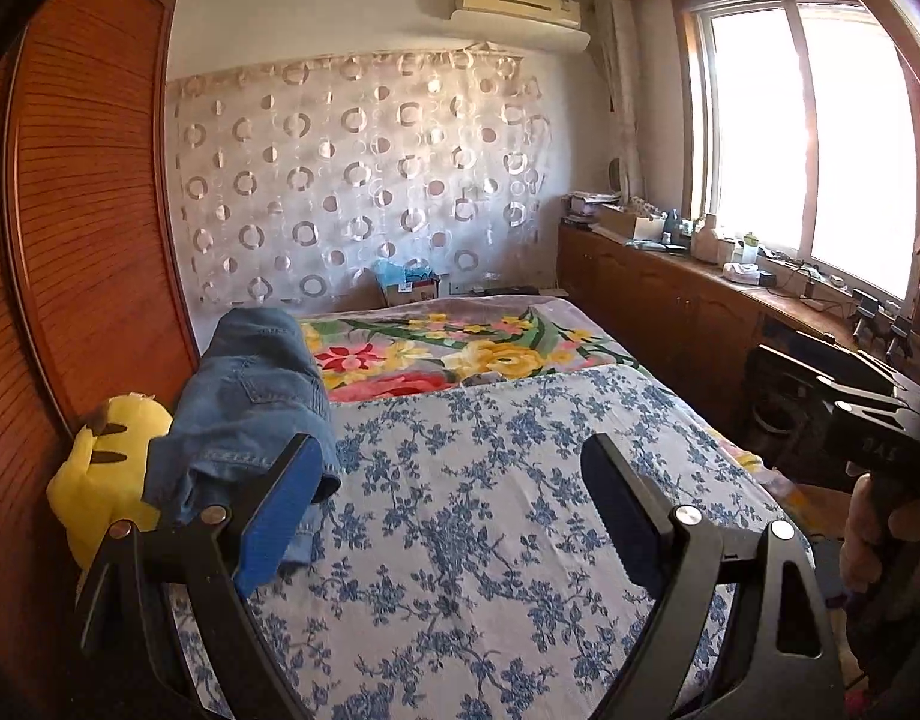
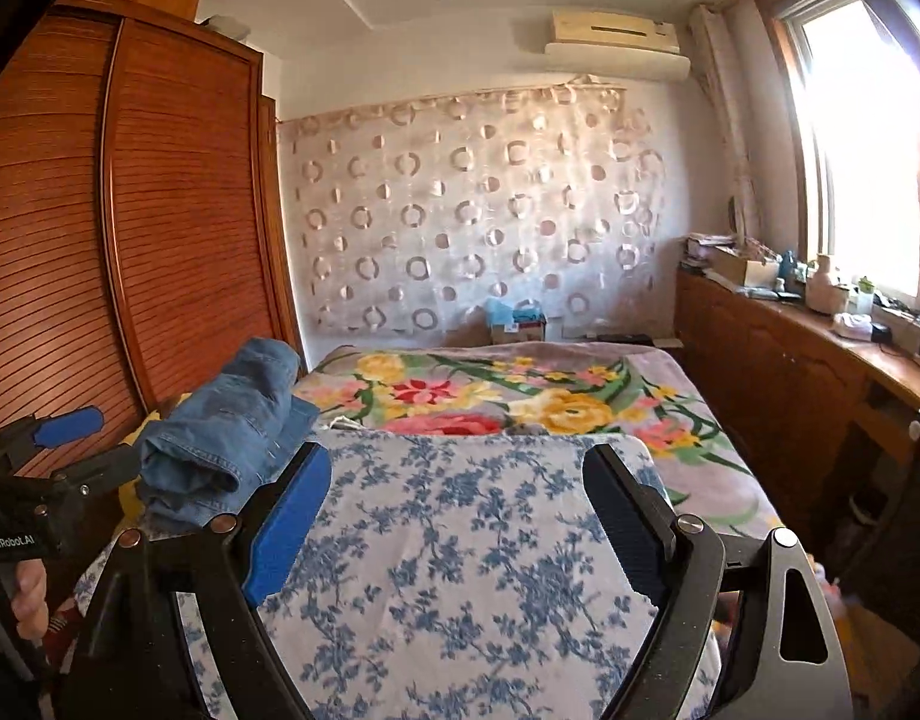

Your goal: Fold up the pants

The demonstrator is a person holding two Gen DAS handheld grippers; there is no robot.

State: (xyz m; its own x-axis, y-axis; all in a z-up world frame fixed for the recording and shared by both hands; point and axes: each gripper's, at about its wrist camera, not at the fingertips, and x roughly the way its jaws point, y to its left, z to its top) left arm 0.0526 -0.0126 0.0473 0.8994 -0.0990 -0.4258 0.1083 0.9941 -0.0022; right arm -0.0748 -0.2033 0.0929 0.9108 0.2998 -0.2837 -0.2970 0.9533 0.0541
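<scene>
Tools both spread wide, nothing between the ribbed blue pads: left tool, right tool. Below, cotton bedspread printed with blue sprigs. Rumpled denim pants, heaped at bed's left edge, just beside left tool's pad, against plush yellow toy.

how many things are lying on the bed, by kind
denim pants: 1, in a heap at the bed's left edge
yellow plush toy: 1, beside the pants
blue-flowered white cover: 1, spread at the near end
bright floral blanket: 1, at the far end
total: 4
</scene>
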